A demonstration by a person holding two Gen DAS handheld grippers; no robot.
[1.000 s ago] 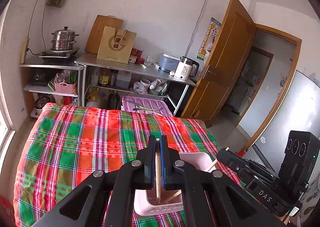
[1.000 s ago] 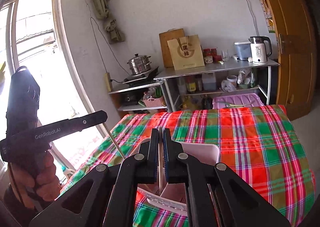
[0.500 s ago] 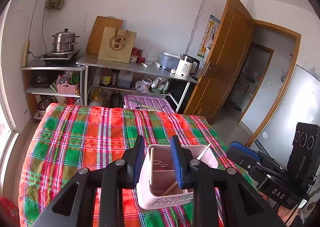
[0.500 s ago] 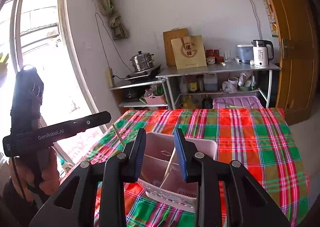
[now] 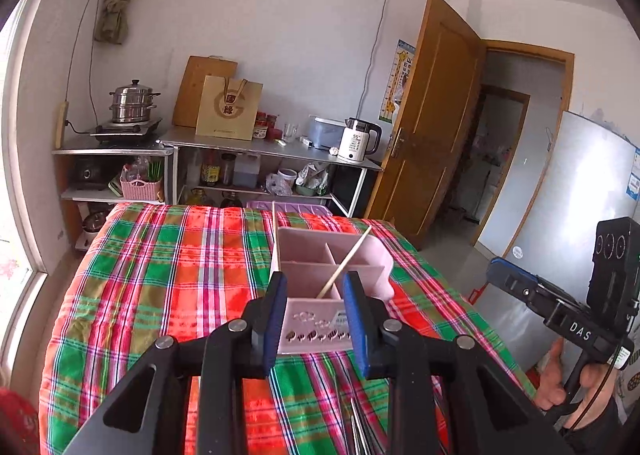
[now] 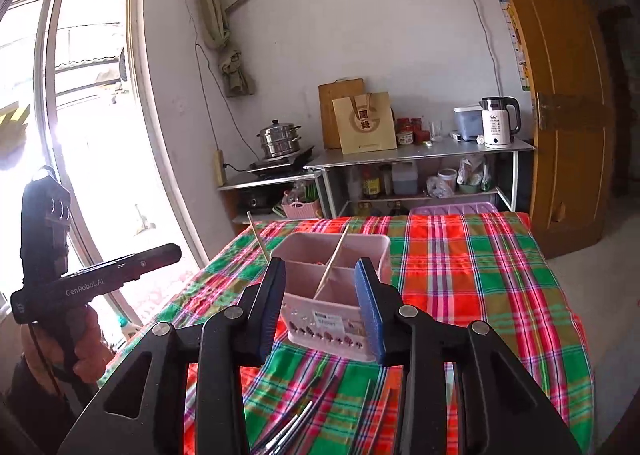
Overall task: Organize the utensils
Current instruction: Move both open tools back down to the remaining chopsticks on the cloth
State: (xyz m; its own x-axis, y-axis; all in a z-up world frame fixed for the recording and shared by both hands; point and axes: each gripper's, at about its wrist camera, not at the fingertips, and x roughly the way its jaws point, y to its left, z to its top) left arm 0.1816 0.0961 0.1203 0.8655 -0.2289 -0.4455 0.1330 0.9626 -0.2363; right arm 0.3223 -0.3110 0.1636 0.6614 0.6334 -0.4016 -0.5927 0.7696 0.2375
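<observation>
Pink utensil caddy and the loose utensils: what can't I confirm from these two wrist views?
- Pink caddy, both views: its compartment floors are hidden by its walls, so only two chopsticks are countable.
- Loose utensils, right wrist view: cut off by the bottom edge and the right gripper; types and count unclear.
- Left wrist view: only their tips show behind the left gripper.
- Caddy's label: too small to read.

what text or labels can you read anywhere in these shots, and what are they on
"GenRobot.AI": side of the left hand-held gripper.
"DAS": body of the right hand-held gripper.
"55°": white kettle.
Two Chinese characters inside a "G" logo: paper bag.
Pink organizer sticker, wall poster: too small to read.
</observation>
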